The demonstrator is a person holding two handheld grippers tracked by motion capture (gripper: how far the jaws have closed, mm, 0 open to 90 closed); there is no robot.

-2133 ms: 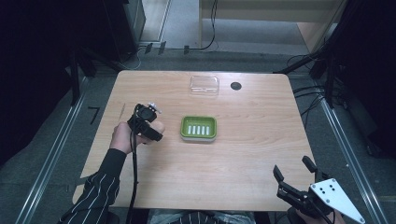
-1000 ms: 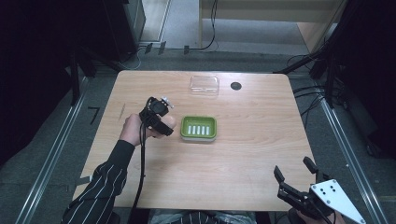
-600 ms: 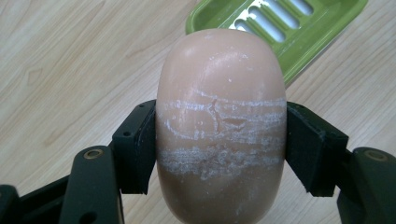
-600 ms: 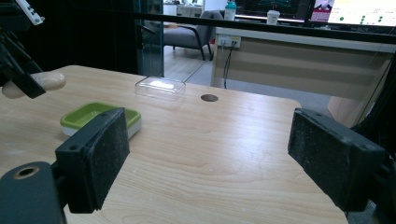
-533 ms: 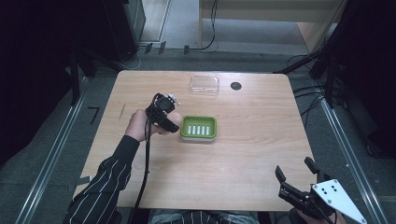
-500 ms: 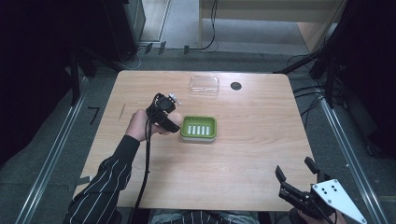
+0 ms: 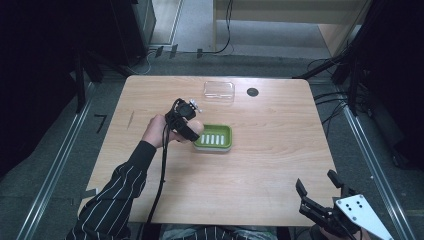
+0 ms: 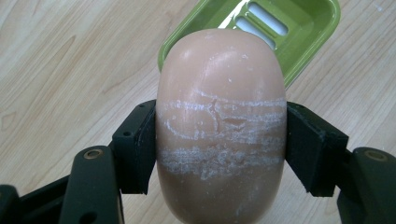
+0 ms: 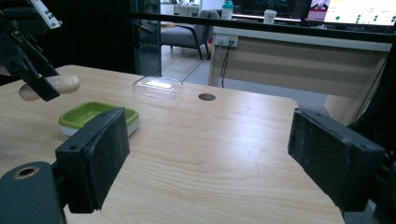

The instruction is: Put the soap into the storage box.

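While my right gripper (image 7: 320,201) sits with jaws spread wide and empty at the table's (image 7: 280,165) near right corner, my left gripper (image 8: 219,140) clamps one pink soap bar (image 8: 219,121) across its middle (long axis along the jaws), hovering over the near left edge of one green soap dish (image 7: 215,137). Farther off lies one clear lid (image 7: 219,91).
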